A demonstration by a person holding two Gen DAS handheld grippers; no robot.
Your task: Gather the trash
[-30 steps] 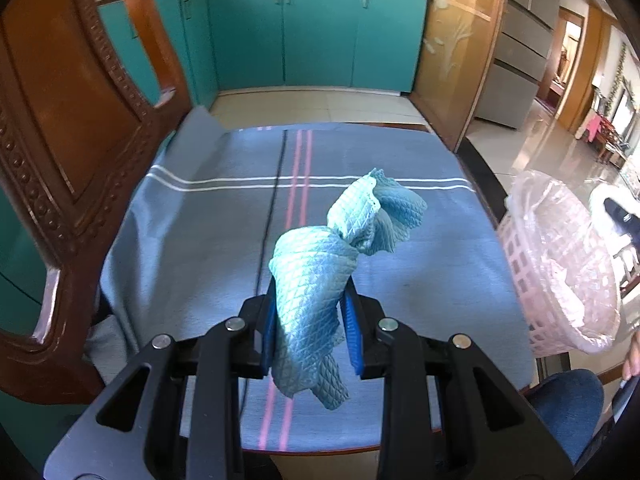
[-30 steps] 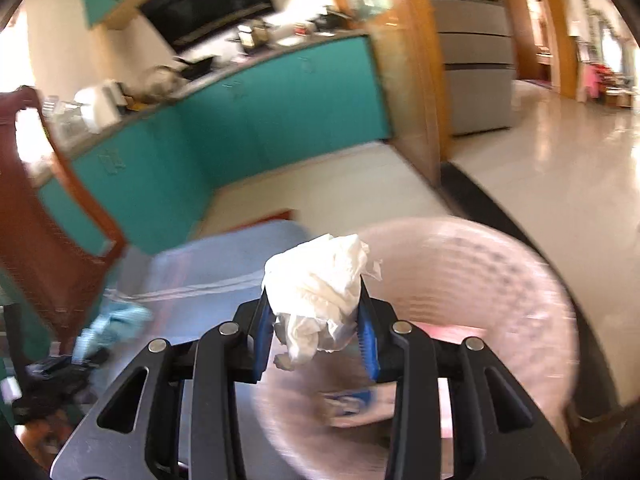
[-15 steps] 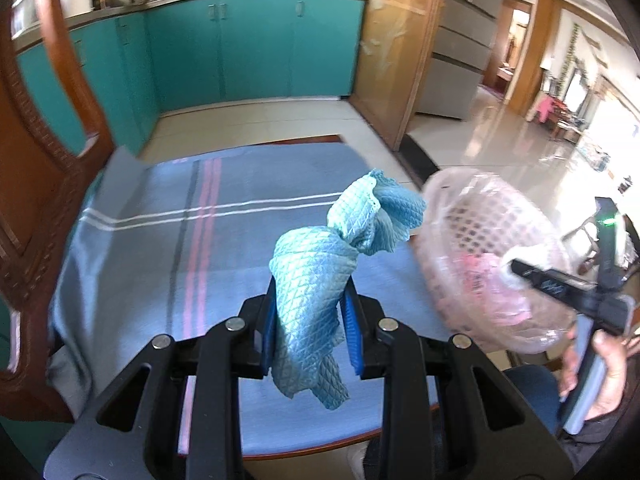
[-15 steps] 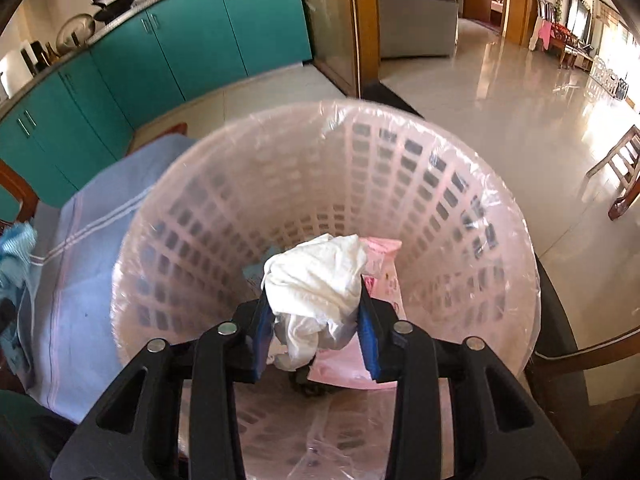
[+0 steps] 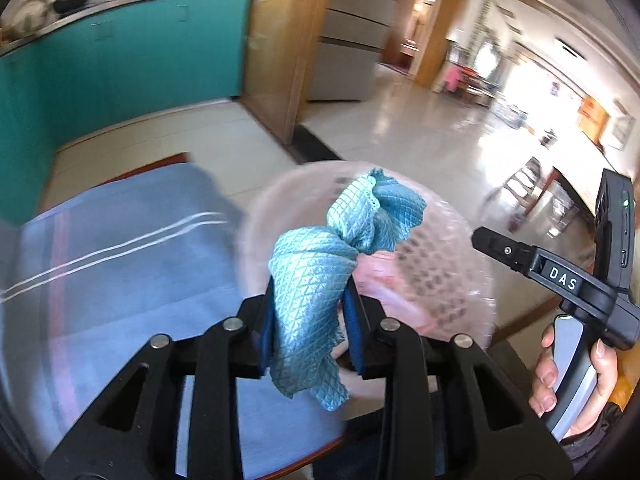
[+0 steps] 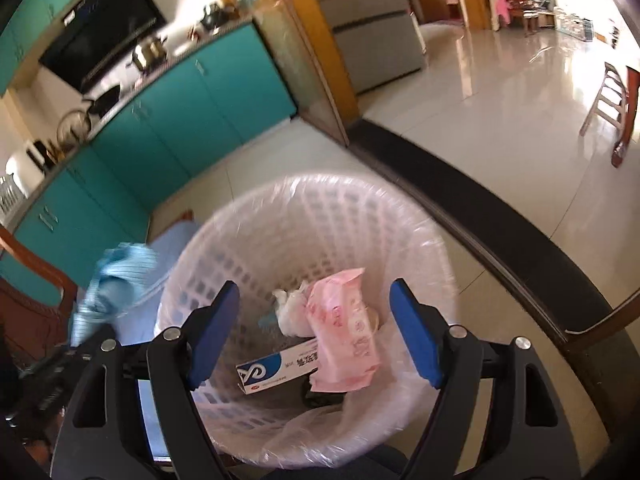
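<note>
2 grippers point(image 5: 310, 330) point(image 6: 314, 334) above lined basket point(image 6: 420, 248)

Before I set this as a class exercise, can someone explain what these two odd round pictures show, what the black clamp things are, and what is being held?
There is no robot. A person holds a black two-finger gripper in each hand, each carrying a wide-angle camera looking along its fingers. One picture comes from the left gripper, the other from the right gripper. The left one's jaws are opening, yet its blue pads still hold a crumpled light-blue waffle cloth near the pink plastic basket with a clear liner. The right one's jaws are opening, empty, above the basket. Inside lie a pink wipes packet, a blue-and-white carton and a white crumpled tissue. A blue-grey striped tablecloth covers the table.
</note>
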